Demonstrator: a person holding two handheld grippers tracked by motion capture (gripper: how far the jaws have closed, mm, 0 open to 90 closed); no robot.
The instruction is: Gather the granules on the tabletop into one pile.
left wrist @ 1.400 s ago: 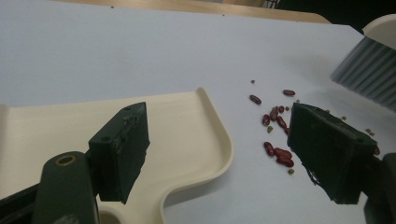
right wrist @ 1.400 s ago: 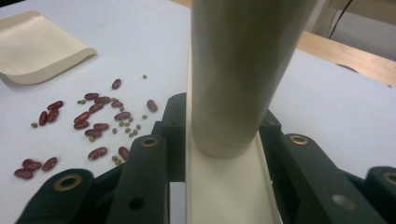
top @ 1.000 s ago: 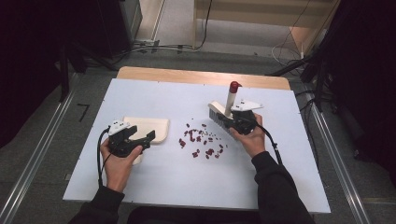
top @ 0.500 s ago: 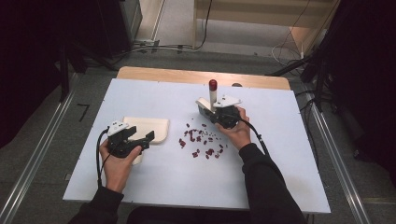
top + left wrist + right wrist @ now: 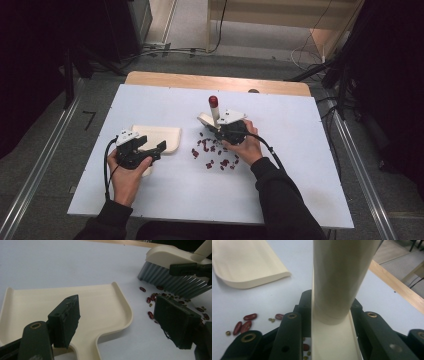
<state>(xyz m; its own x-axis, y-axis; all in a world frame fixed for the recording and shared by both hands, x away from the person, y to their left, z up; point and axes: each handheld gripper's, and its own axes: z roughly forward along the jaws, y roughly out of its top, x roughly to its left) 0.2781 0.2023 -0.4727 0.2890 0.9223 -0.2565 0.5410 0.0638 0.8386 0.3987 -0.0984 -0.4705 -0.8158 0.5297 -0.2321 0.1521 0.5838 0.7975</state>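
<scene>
- Gripping the cream brush (image 5: 214,116) by its handle with the right tongs (image 5: 223,131), jaws clamped tight on both sides of the shaft, red-tipped end pointing up and toward the far edge of the tabletop (image 5: 300,165).
- Resting grey bristles (image 5: 172,281) on the surface just at the far side of the beans (image 5: 212,152), near the middle of the tabletop.
- Scattered red beans lying loose between brush and dustpan, a few small greenish ones mixed in.
- Hovering over the cream dustpan (image 5: 157,137) with the left tongs (image 5: 150,150), jaws spread wide, one over the pan's tray, the other out past its rim beside the beans, gripping nothing.
- Lying flat toward the left side of the tabletop, the dustpan, its rounded rim just beside the nearest beans, not touching the brush.
</scene>
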